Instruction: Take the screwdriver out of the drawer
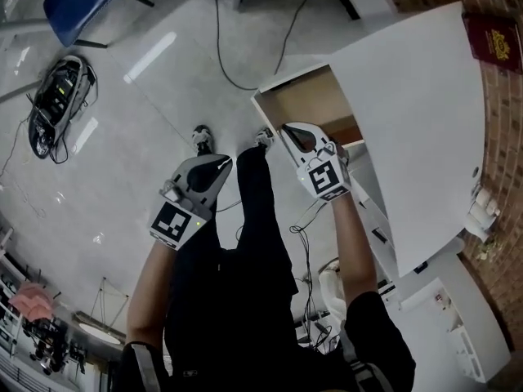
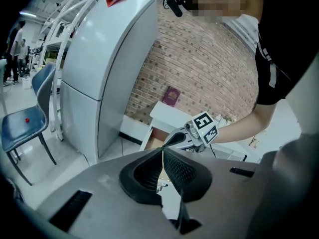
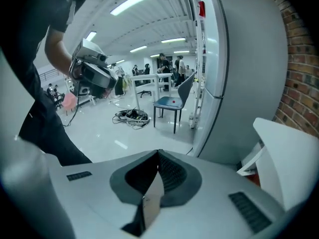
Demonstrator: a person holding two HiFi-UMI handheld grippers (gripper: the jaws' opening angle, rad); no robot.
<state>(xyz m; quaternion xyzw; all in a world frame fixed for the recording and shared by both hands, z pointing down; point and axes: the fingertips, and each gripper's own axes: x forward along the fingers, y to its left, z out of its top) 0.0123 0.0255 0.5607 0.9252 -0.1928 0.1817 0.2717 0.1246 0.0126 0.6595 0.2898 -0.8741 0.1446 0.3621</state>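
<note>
The white cabinet's drawer point(image 1: 313, 100) stands open and shows a bare brown bottom; I see no screwdriver in it, and its near end is hidden behind my right gripper. My right gripper point(image 1: 292, 131) hangs at the drawer's near edge, its jaws shut on nothing. My left gripper point(image 1: 221, 163) is further left, over the floor beside the person's leg, jaws closed together and empty. The left gripper view looks over its shut tips point(image 2: 162, 151) at the right gripper point(image 2: 192, 133) and the drawer point(image 2: 155, 139). The right gripper point(image 3: 158, 153) faces the room, away from the drawer.
The white cabinet top point(image 1: 425, 121) carries a dark red booklet point(image 1: 493, 42) by the brick wall. A grey fridge point(image 2: 99, 73) stands left of the cabinet, with a blue chair point(image 2: 20, 123) beyond. A cable point(image 1: 245, 55) and a cable bundle point(image 1: 57, 100) lie on the floor.
</note>
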